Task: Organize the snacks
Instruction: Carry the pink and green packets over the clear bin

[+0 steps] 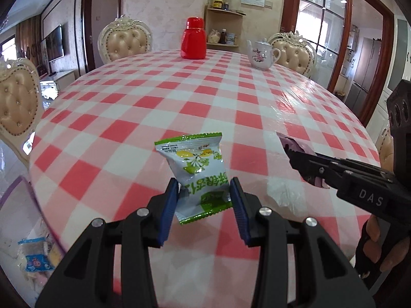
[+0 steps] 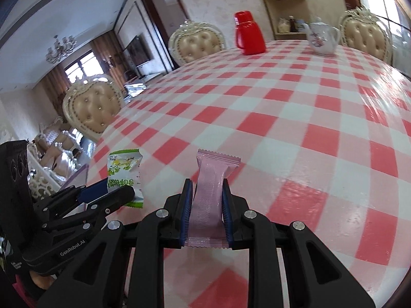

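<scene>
Left gripper pinching a green snack packet between its blue pads, packet held upright above the table, lower sealed edge hanging just below the pads. Same packet visible from the right wrist, standing up out of the left gripper at that view's lower left.

Right gripper clamped on a pink packet, ribbed wrapper squeezed narrow between the pads, crimped top edge rising clear above the fingertips, bottom edge splaying out under them. From the left wrist, right gripper reaching in from the right edge, a dark corner of the pink packet poking past its tip; a hand wrapped round the handle below.

Both grippers side by side near the table's front edge, close but not touching. Checked red-and-white cloth under a glossy cover, bare of other snacks in front of the two.

At the far side, well apart from both packets: a red jug and a white floral teapot. Tufted cream chairs round the table. Corner shelf with jars behind the jug.

Off the table's left edge, low down, a blurred heap of packets in a bag or bin; which one, impossible to tell.
</scene>
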